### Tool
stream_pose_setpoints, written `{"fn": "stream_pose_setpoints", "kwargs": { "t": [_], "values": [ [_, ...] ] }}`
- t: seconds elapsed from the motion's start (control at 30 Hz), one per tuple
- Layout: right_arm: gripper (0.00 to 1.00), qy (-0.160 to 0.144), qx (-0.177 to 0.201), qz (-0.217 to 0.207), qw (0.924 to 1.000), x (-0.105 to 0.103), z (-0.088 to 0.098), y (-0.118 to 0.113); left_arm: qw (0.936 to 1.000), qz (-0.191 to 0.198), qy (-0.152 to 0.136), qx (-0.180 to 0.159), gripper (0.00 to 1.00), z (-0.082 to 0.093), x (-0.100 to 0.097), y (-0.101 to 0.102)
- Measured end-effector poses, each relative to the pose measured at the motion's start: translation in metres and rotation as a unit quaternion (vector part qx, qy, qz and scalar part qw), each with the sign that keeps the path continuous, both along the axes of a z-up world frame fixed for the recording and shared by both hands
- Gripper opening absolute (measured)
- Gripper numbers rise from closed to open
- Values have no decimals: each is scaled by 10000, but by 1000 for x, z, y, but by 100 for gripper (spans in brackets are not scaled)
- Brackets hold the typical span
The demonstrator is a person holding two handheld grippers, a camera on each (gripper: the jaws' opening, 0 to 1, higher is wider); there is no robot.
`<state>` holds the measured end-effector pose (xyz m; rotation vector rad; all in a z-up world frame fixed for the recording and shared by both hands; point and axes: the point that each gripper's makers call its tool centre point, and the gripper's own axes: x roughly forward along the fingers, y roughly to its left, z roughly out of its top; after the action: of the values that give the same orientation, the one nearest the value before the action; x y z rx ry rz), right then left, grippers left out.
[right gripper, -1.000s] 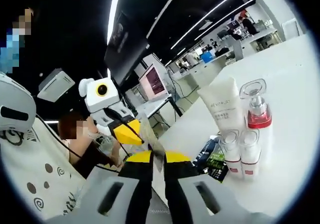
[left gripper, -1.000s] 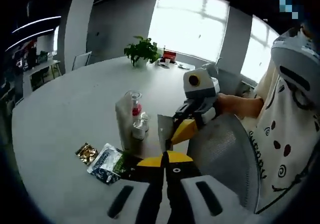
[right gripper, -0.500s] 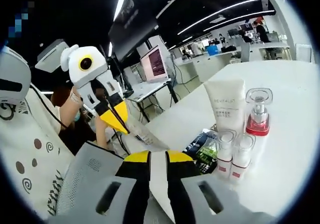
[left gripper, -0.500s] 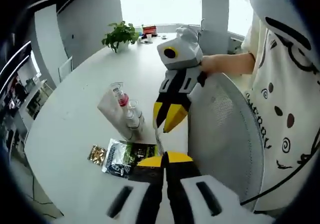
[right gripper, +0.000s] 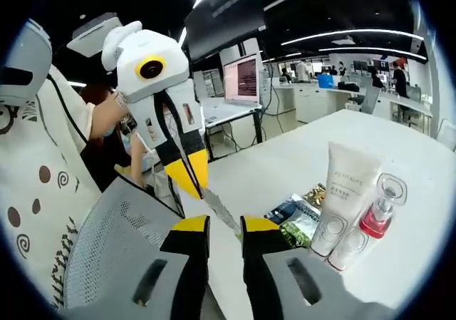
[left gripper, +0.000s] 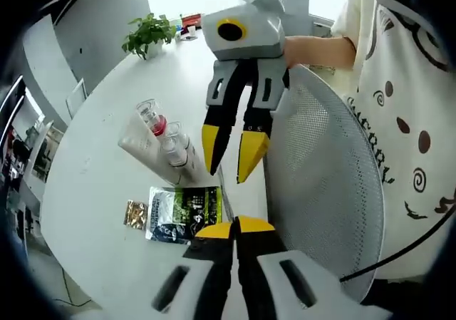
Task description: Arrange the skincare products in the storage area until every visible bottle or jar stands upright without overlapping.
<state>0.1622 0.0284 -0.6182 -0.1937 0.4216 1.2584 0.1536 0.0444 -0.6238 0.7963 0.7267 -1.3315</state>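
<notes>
My left gripper (left gripper: pixel 233 227) is shut on a thin foil sachet (left gripper: pixel 224 192) seen edge-on; in the right gripper view the left gripper (right gripper: pixel 189 181) hangs from the upper left with the sachet (right gripper: pixel 221 209) slanting down from its tips. My right gripper (right gripper: pixel 224 226) is open, and the sachet's free end lies in its gap. In the left gripper view the right gripper (left gripper: pixel 231 152) reaches down with its jaws apart. On the white table (left gripper: pixel 92 177) stand a white tube (left gripper: pixel 134 140), a red-filled bottle (left gripper: pixel 154 117) and two small bottles (left gripper: pixel 176 147), grouped upright.
Flat green-black packets (left gripper: pixel 184 209) and a small gold packet (left gripper: pixel 134 214) lie on the table near its front edge. A grey mesh chair back (left gripper: pixel 324 192) stands right beside the grippers. A person's patterned shirt (left gripper: pixel 406 85) is close behind. A potted plant (left gripper: pixel 146 31) sits far back.
My right gripper's jaws have opened off the sachet, which stays in the left gripper. Both hands have swung, so the right gripper now hangs above the left one's tips.
</notes>
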Motion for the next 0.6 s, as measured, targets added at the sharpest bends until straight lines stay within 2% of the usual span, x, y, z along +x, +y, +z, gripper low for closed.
{"fn": "stream_pose_setpoints", "kwargs": {
  "t": [0.07, 0.23, 0.6],
  "values": [
    [16, -150, -120, 130, 9997, -1, 0, 4, 9999, -73, -31, 62, 0, -2, -1, -1],
    [11, -273, -269, 323, 9987, -2, -3, 11, 9994, -215, -189, 187, 0, -4, 0, 1],
    [3, -328, -482, 694, 9959, -5, -12, 21, 9997, 54, -150, 166, 0, -11, 1, 12]
  ]
}}
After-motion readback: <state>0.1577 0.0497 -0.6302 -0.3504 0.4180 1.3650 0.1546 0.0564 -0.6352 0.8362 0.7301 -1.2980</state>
